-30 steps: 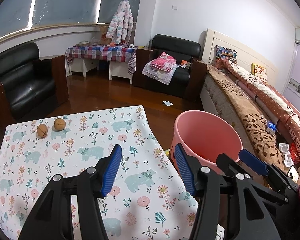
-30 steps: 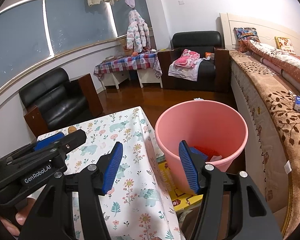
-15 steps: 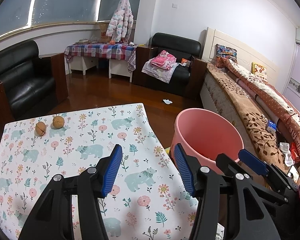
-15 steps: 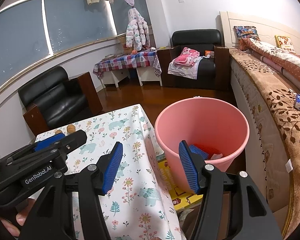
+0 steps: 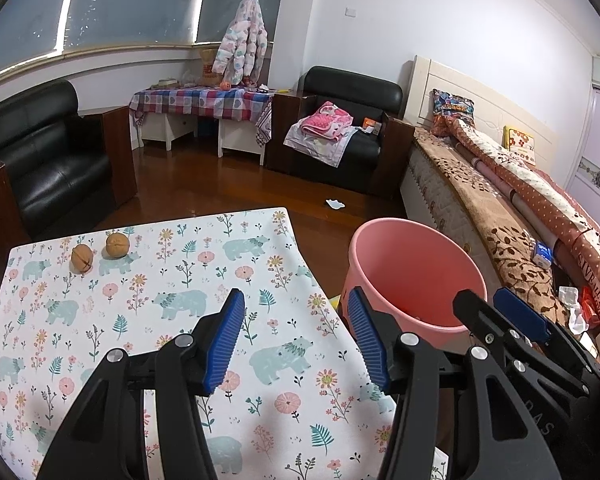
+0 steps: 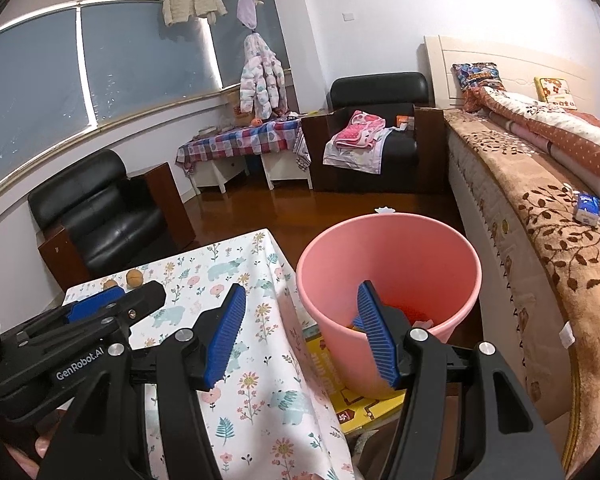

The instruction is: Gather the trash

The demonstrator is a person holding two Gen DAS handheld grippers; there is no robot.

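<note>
Bedroom clutter rings a surface [image 5: 100, 320] draped in a bear-and-flower cloth. At ten o'clock from the left tool [image 5: 296, 336], at the cloth's far left corner, sit two walnuts [image 5: 100, 250], side by side and well apart from its blue pads; the pair's line runs roughly left to right. The left tool's jaws stand apart and hold nothing. Its arm is the nearer one, I judge, so the reach goes forward and left. The right tool [image 6: 302, 334], also spread and empty, hangs by the pink bucket [image 6: 388, 248] at two o'clock of the cloth. Only the right view shows trash already lying in the bucket's bottom; the left view alone shows both walnuts unobstructed.
</note>
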